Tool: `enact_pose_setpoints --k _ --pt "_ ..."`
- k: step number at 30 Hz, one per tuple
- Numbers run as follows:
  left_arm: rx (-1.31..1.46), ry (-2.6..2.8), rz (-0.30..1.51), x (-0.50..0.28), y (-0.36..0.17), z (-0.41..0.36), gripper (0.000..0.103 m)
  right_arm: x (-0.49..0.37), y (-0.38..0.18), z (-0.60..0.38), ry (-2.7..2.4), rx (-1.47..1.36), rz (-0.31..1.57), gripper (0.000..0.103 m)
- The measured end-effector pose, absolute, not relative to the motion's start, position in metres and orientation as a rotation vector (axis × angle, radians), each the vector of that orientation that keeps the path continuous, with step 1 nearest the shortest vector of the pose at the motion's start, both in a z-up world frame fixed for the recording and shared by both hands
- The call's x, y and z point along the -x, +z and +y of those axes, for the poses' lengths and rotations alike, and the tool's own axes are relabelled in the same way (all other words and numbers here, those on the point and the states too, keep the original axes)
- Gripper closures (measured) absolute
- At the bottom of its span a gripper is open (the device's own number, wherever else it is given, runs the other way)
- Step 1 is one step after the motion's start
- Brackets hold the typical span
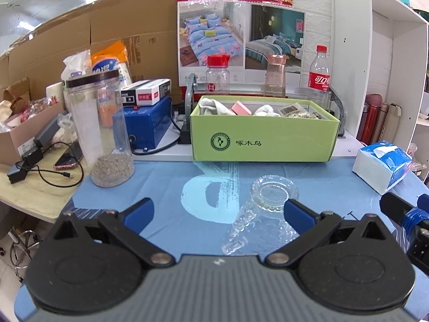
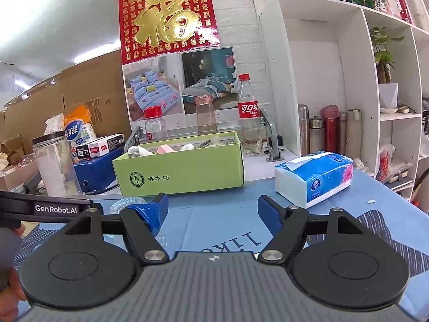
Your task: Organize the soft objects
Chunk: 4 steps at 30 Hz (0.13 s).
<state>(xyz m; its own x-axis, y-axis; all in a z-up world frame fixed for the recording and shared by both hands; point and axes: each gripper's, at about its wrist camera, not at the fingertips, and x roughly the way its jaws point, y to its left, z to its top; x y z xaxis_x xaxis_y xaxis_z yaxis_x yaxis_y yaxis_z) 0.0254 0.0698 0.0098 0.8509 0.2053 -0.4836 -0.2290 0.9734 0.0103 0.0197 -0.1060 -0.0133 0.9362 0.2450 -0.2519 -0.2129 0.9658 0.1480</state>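
A green open box (image 1: pixel 262 139) (image 2: pixel 182 171) stands at the back of the blue cloth and holds white socks (image 1: pixel 214 107), a pink sponge (image 1: pixel 241 108) and other small items. A blue and white tissue pack (image 1: pixel 380 166) (image 2: pixel 316 177) lies on the cloth to the right of the box. My left gripper (image 1: pixel 218 212) is open, low over the cloth. A clear glass piece (image 1: pixel 257 214) lies on its side between the fingers, close to the right one. My right gripper (image 2: pixel 213 212) is open with nothing between its fingers, just right of the left gripper (image 2: pixel 53 209).
A tall clear jar (image 1: pixel 104 134) with gravel stands at the cloth's left edge, beside a blue device (image 1: pixel 150 126), a phone and cables. Bottles, one a cola bottle (image 2: pixel 249 112), stand behind the box. A white shelf unit (image 2: pixel 348 80) with flasks rises at the right.
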Motion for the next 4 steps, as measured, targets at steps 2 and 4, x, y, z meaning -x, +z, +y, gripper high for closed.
enact_pose_setpoints --k 2,4 --pt "0.046 0.233 0.498 -0.0245 0.0103 0.0687 0.001 -0.02 -0.0142 -0.1059 0.236 -0.123 0.277 0.043" --pt "0.049 0.219 0.498 -0.0242 0.0111 0.0689 0.001 -0.0195 -0.0148 -0.1059 0.234 -0.127 0.279 0.043"
